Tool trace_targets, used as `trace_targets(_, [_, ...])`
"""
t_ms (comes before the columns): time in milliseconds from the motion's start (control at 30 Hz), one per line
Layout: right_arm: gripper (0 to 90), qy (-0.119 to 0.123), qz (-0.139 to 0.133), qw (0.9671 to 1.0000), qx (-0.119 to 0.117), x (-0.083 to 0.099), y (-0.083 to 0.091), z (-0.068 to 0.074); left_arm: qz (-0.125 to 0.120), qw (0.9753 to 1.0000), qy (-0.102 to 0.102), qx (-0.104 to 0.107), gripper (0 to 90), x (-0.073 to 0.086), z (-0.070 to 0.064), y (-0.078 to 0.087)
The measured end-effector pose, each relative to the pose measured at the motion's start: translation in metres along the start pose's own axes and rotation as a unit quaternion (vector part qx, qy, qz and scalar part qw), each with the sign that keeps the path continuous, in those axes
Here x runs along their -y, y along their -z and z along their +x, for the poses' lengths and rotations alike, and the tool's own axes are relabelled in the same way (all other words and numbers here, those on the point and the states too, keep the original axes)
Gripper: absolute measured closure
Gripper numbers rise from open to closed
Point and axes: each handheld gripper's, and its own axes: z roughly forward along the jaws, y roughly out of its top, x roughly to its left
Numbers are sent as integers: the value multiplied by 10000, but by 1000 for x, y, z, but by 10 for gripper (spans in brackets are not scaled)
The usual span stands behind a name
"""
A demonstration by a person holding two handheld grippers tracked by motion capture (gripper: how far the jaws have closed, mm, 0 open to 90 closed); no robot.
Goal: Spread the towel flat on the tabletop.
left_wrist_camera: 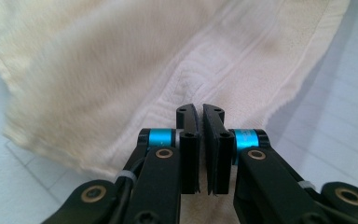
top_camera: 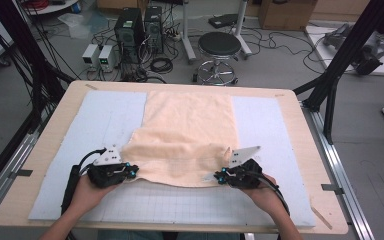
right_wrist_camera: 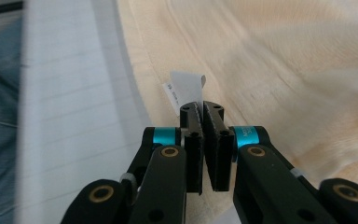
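From the high view, a peach towel (top_camera: 187,135) lies on the pale grid mat (top_camera: 105,120) of the wooden table (top_camera: 300,115), its near end folded back. The left gripper (top_camera: 131,171) and right gripper (top_camera: 219,176) meet the near edge at either corner — the contact itself is too small to judge.

In the left gripper view, the jaws are pressed together at the towel's woven border (left_wrist_camera: 200,79) (whether cloth sits between them is hidden).

In the right gripper view, the jaws pinch the towel's edge just below its white care label (right_wrist_camera: 184,88) — the print is unreadable.
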Motion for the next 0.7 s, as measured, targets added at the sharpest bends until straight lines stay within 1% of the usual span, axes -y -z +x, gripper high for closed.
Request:
trace_targets(33, [871,24,-63,10000,-5,-1,6,7,-42,10000,-46,10,851,0,-6,8])
trace_targets(67, [871,32,-124,9999,-50,-1,12,14,-113,9999,-37,71,851,1,-14,16])
trace_targets(133, [871,96,-218,9997,-59,0,24,31,-189,9996,-82,173,851,4,-30,35])
trace_targets(167, [870,126,-280,9994,-133,1,30,40,-222,9994,-99,228,851,6,-39,45])
trace_targets(200, [868,115,-310,9992,-241,2,36,52,-267,9990,-129,328,850,8,-49,55])
trace_targets(233, [862,178,-317,9987,-351,2,42,64,-294,9985,-179,415,850,10,-59,64])
trace_targets(267, [848,264,-309,9978,-522,2,48,76,-295,9980,-226,507,848,11,-69,72])
trace_targets(300, [824,278,-337,9968,-673,2,53,87,-275,9973,-307,612,844,12,-78,78])
trace_targets(333, [774,318,-383,9963,-708,1,59,96,-283,9964,-373,706,829,13,-86,82])
trace_targets(367, [735,380,-423,9961,-675,0,63,101,-261,9960,-407,754,775,13,-92,84])
trace_targets(400, [711,381,-411,9965,-626,-1,65,103,-243,9957,-411,790,684,13,-94,84])
trace_targets(433, [686,416,-406,9969,-537,-2,65,101,-283,9952,-440,830,642,12,-94,82])
trace_targets(467, [666,431,-359,9975,-419,-3,63,97,-324,9950,-530,784,632,12,-92,79])
trace_targets(500, [652,452,-313,9979,-352,-3,59,91,-331,9953,-538,730,615,11,-87,73])
trace_targets(567, [609,507,-223,9983,-192,-4,46,77,-321,9960,-557,627,595,11,-75,59])
trace_targets(600, [596,520,-188,9984,-147,-4,38,69,-308,9961,-613,563,589,11,-68,51])
trace_targets(633, [587,510,-160,9985,-144,-4,30,60,-309,9963,-608,528,579,11,-59,43])
trace_targets(700, [573,474,-69,9988,-45,-2,15,43,-291,9969,-588,426,549,11,-42,28])
